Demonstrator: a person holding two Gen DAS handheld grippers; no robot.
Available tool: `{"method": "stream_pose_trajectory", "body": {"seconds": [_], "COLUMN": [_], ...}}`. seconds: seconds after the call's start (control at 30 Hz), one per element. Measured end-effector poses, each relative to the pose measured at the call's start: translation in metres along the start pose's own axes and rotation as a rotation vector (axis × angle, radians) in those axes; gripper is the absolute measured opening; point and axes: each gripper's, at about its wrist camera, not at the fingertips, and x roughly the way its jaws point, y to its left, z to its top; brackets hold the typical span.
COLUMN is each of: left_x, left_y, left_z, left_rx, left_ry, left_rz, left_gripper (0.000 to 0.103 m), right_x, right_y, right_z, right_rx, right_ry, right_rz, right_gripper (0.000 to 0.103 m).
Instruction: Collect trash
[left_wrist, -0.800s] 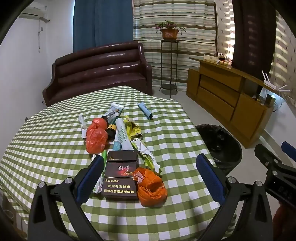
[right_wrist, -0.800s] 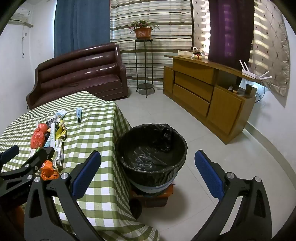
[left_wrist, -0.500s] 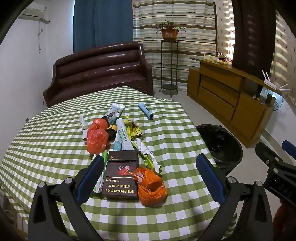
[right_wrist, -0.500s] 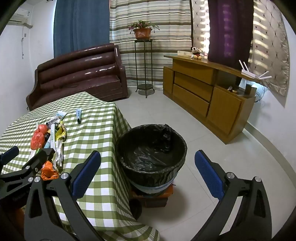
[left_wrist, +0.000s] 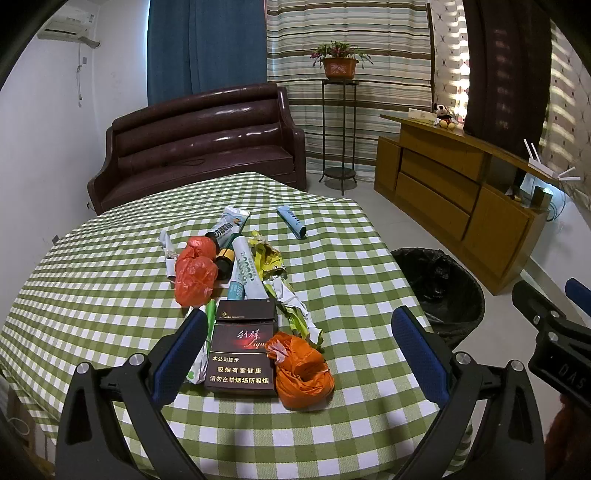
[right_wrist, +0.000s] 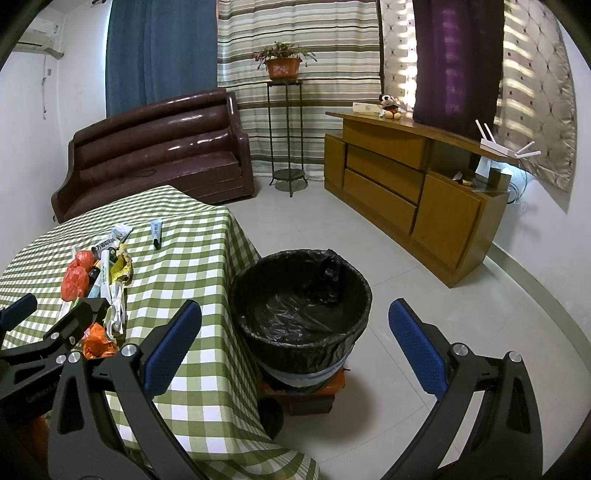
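Little has changed in the last second: left gripper and right gripper remain spread and empty, trash pile untouched on table, lined bin beside it.

A dark brown leather sofa is set against blue curtains. Striped drapes are lit from behind, and a long wooden sideboard is placed along the white wall on the pale tiled floor.

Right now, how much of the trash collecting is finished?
Nothing looks done: the bin shows only its black liner. Both grippers, left and right, are open and empty. The cigarette box, orange bags and tubes remain on the table.
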Motion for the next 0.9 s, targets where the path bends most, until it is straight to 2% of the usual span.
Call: {"method": "stream_pose_trajectory", "body": {"seconds": [0.9], "left_x": [-0.0002], "left_y": [0.0001], "left_z": [-0.0013], "left_rx": [0.000], "left_ry": [0.014], "left_rz": [0.005], "left_gripper": [0.097], "right_x": [0.0002], "right_y": [-0.0011], "right_z": [-0.0005], "right_rx": [0.002], "right_ry": [0.000], "right_rz": [0.004], "right_gripper": [0.099]}}
